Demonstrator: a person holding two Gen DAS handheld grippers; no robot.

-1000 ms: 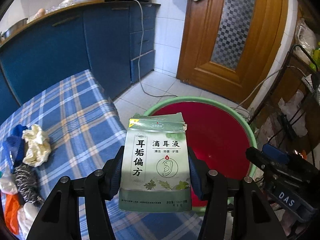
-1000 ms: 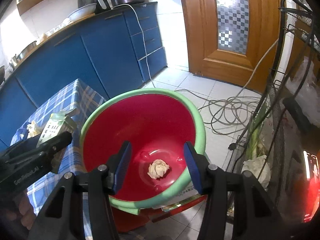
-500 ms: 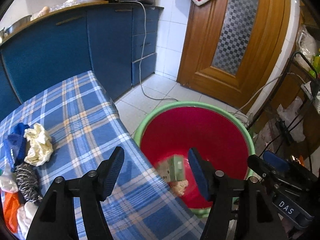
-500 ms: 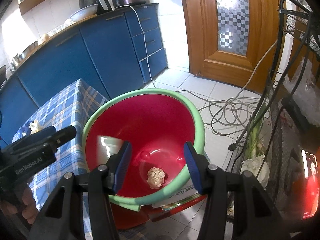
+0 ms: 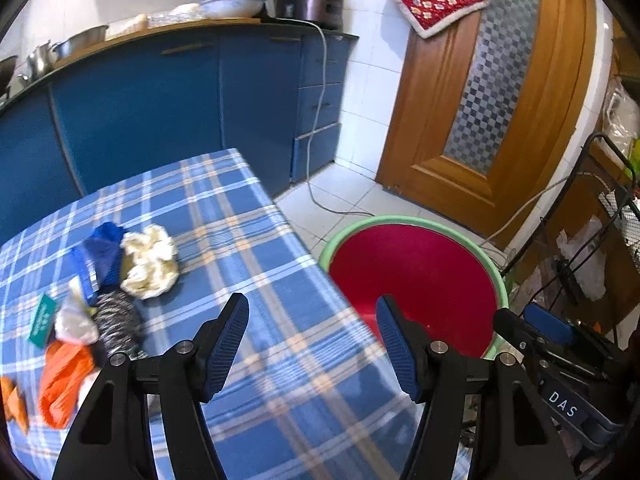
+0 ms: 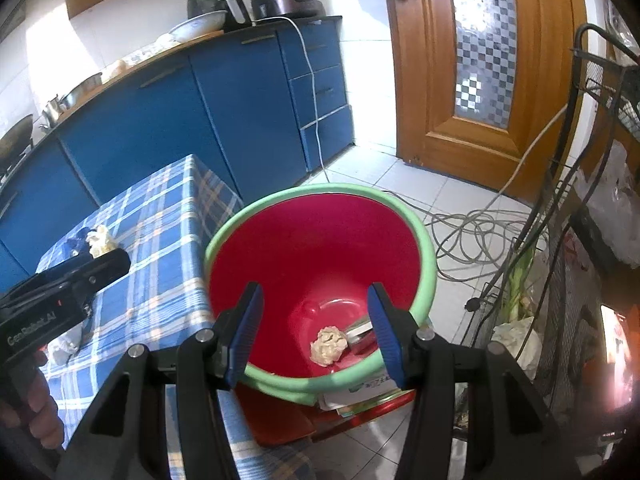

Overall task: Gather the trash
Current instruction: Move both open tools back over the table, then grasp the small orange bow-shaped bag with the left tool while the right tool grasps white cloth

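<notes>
A red basin with a green rim [image 5: 416,272] [image 6: 320,248] stands beside the blue plaid table [image 5: 248,248]. In it lie a crumpled paper ball [image 6: 328,346] and the green packet [image 6: 360,330], partly hidden by my right finger. My left gripper [image 5: 312,340] is open and empty over the table's right edge. My right gripper [image 6: 314,328] is open and empty above the basin. A trash pile lies at the table's left: crumpled cream paper [image 5: 150,262], blue wrapper [image 5: 102,248], steel wool [image 5: 118,320], orange bag [image 5: 62,376].
Blue cabinets [image 5: 160,112] stand behind the table. A wooden door [image 5: 496,100] is at the right. Cables [image 6: 472,236] lie on the tiled floor. A wire rack [image 6: 592,200] with bags stands at the right. The right gripper's body shows in the left wrist view [image 5: 560,364].
My left gripper opened and let the green packet fall into the red basin. It then swung left, back over the table. The right gripper stayed above the basin.
</notes>
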